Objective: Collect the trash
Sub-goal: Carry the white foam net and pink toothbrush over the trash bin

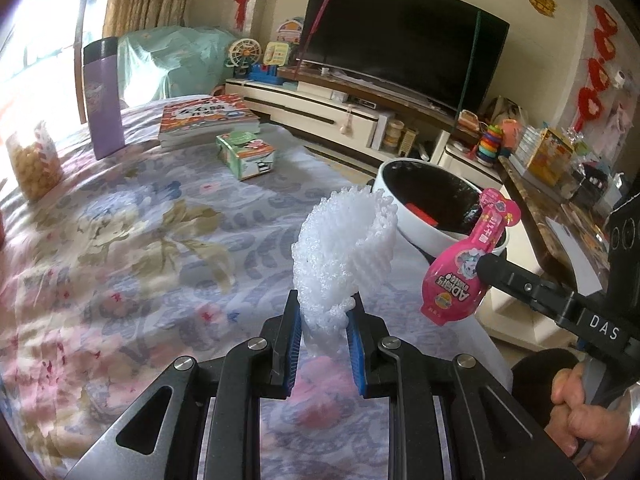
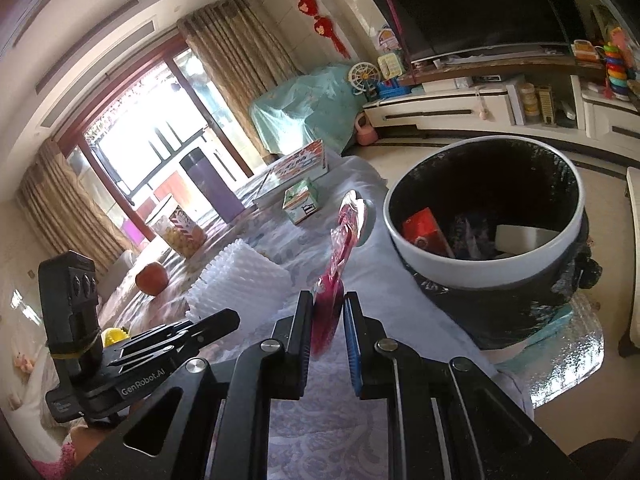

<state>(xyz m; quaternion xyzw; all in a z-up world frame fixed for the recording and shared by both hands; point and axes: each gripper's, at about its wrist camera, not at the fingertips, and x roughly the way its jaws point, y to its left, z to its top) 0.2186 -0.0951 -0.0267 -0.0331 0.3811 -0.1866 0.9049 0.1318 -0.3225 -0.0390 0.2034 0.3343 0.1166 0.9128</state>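
Foam netting [image 1: 340, 248], white and crumpled, stands up out of the left gripper [image 1: 322, 316], whose blue pads are clamped on its lower end above the flowered tablecloth [image 1: 132, 216]. Just to its right, a pink wrapper [image 1: 466, 258] with cartoon print is pinched flat in the right gripper [image 2: 327, 308], jaws pressed tight on it; a hand [image 1: 576, 412] grips that tool's handle at the frame's edge. Both pieces hang close to the table's end, near the trash bin [image 2: 488, 268], a white-rimmed tub lined with a black bag that stands just off the table's corner. Inside it lie a red packet [image 2: 424, 230] and a white scrap [image 2: 524, 236]. Farther back on the cloth sit a green carton [image 1: 246, 154], a stack of books [image 1: 206, 120], a purple flask [image 1: 102, 98] and a snack jar [image 1: 34, 160]. Beyond, a dark television [image 1: 404, 40] rests on a long low cabinet [image 1: 320, 110].
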